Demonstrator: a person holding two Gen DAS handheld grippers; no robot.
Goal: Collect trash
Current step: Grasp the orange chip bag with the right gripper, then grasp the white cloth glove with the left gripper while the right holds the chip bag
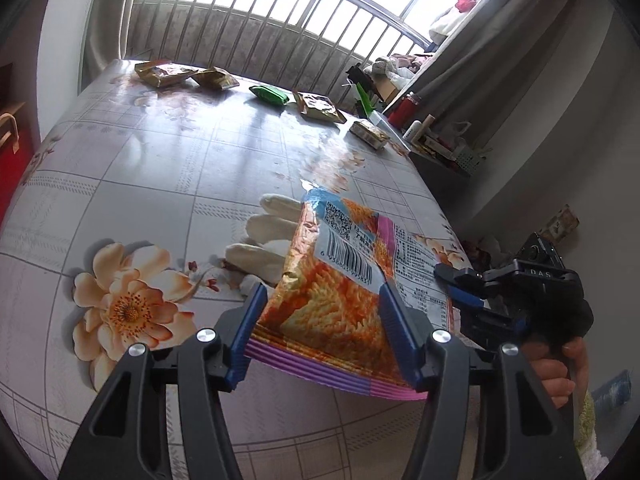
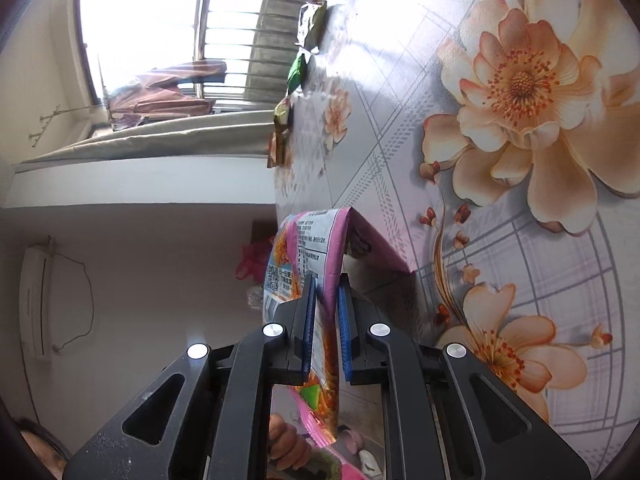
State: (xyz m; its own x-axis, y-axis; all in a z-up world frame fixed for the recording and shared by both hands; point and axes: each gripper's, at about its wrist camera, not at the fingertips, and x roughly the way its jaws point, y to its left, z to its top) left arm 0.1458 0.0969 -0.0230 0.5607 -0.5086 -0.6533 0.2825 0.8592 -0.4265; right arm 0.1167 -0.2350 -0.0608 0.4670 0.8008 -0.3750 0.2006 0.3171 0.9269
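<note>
I am holding the orange snack bag [image 1: 340, 276] at the near right edge of the table [image 1: 160, 168], my right gripper [image 2: 325, 312] with narrow jaws pinching its pink edge, my left gripper [image 1: 324, 344] straddling it half-wide. A white glove [image 1: 260, 240] is lying just behind it; five wrappers [image 1: 316, 106] are lining the far edge.

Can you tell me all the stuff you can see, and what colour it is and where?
snack bag: one, orange and pink, near table edge, held between both grippers
white glove: one, white, behind the snack bag
gold packets: four, gold-brown, along the far table edge
green packet: one, green, among the gold ones
table: one, pale grey with peach flowers
window bars: grey, beyond the table
left gripper: black, blue fingers either side of the bag
right gripper: black, blue fingers pinching the bag's pink edge
</note>
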